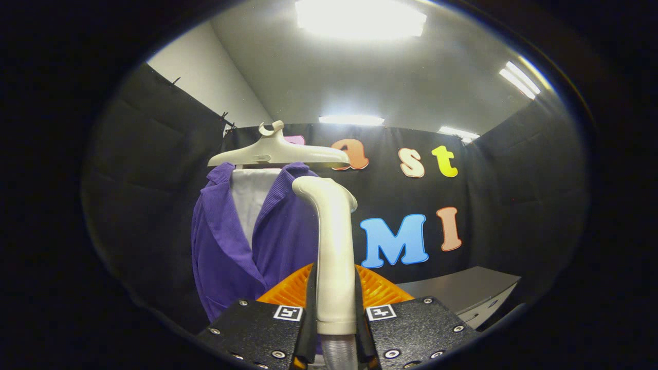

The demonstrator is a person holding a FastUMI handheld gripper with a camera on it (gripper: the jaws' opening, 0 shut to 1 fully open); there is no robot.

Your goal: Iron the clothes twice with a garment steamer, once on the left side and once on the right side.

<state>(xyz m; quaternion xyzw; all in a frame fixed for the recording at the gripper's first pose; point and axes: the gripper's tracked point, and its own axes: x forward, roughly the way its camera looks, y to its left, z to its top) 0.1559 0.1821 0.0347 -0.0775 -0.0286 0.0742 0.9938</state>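
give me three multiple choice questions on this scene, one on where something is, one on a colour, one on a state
1. Where is the steamer handle?
A. between the fingers
B. on the grey table
C. hooked on the hanger

2. What colour is the garment on the hanger?
A. red
B. purple
C. green

3. What are the gripper fingers doing?
A. spread open on nothing
B. closed on the hanger
C. closed on the steamer handle

Answers: 1 A, the handle rises from between both fingers. 2 B, the collared garment is purple over a white inner layer. 3 C, both fingers press the handle's sides.
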